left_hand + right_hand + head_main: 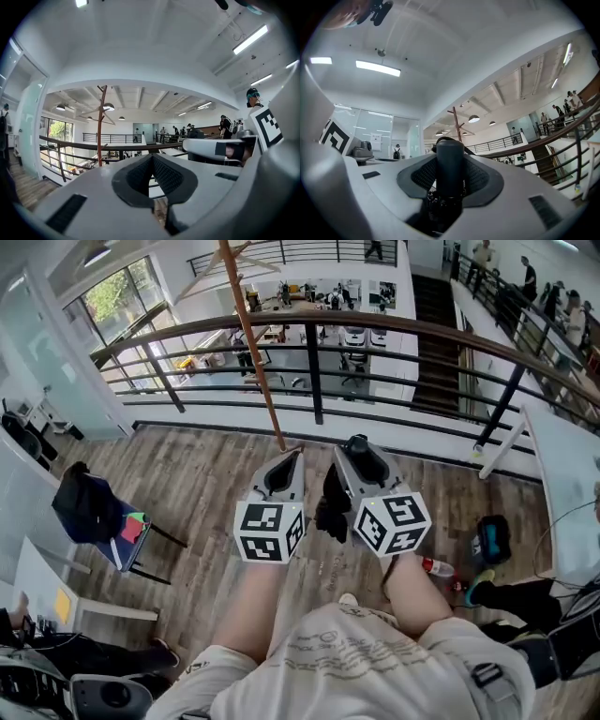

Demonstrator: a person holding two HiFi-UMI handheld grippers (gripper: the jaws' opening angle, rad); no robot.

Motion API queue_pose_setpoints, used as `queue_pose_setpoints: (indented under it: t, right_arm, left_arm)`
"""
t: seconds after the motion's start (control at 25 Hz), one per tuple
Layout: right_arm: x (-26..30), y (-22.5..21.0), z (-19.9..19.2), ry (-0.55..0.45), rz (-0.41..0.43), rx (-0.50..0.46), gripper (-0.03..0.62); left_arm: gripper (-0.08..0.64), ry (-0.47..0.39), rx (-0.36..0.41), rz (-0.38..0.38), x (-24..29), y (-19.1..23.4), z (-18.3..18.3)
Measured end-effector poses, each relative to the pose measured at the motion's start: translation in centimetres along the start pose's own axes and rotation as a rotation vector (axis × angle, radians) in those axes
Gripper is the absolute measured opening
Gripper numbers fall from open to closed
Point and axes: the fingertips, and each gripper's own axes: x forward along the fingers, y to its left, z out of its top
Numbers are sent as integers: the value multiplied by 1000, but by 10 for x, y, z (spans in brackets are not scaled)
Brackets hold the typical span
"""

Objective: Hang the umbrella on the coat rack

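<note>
My right gripper [357,442] is shut on a black folded umbrella [330,507]. Its dark cylindrical handle [450,161] stands upright between the jaws, and the bundled fabric hangs below, between the two grippers. My left gripper [296,454] is shut and empty; its pads [161,176] meet with nothing between them. The coat rack [255,348] is a thin brown pole with angled pegs. It rises just ahead of the left gripper, close to the railing. The coat rack [100,124] shows ahead to the left in the left gripper view, and the coat rack [456,123] stands straight behind the handle in the right gripper view.
A dark metal railing [314,362] runs across just beyond the rack, with an open drop to a lower floor behind it. A chair [117,531] with a black bag stands at the left. A bottle [437,567] and a dark bag [489,538] lie on the wooden floor at the right, near a white table [562,484].
</note>
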Motion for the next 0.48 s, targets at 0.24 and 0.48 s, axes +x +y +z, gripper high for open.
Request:
queue_pose_setpoints:
  t: [0.24,0.48]
  right_arm:
    - [8,-28,5,-6,15,-4,150]
    - [18,-62,9,-7,29,-11,150]
  left_arm:
    - [4,6,4,4,36,-5,3]
    - [5,3,11,-3,74,-24,2]
